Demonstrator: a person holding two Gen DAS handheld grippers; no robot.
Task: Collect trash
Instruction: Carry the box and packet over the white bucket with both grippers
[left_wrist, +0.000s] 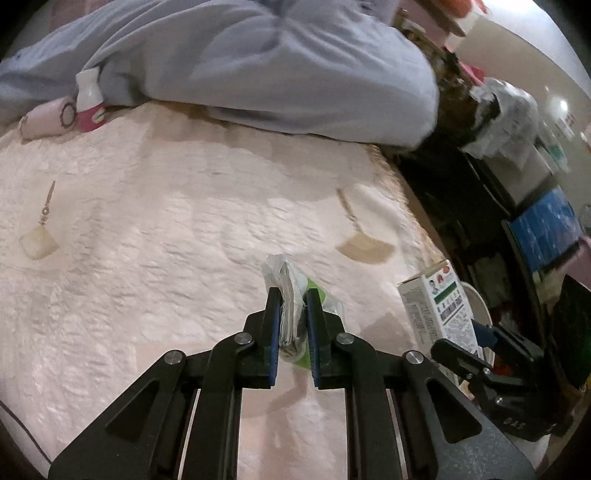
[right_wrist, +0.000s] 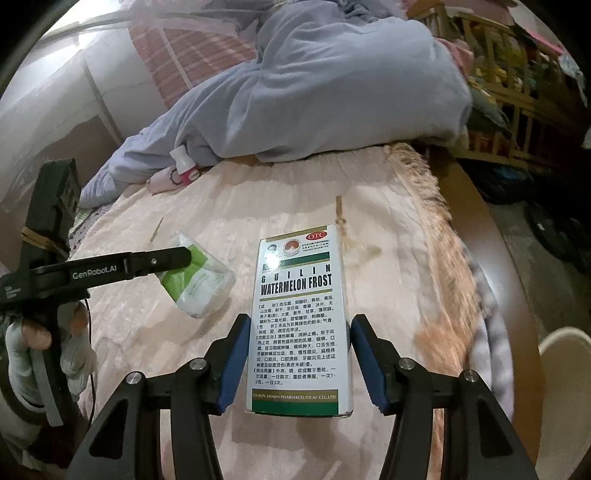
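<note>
A: Pinching a crinkly clear-and-green plastic packet (left_wrist: 291, 306), the left gripper (left_wrist: 291, 295) has its blue pads squeezed tight on it above the quilted pink bedspread (left_wrist: 147, 258).

B: And the right gripper (right_wrist: 297, 325)?

A: Its jaws clamp a smooth, glossy rectangular medicine box (right_wrist: 297, 325) by its long sides.

B: What's past the bed edge?

A: A pale round rim (right_wrist: 565, 354), possibly a bin; it's blurred. A rumpled grey-blue duvet (right_wrist: 332, 92) lies at the far end of the bed.
</note>
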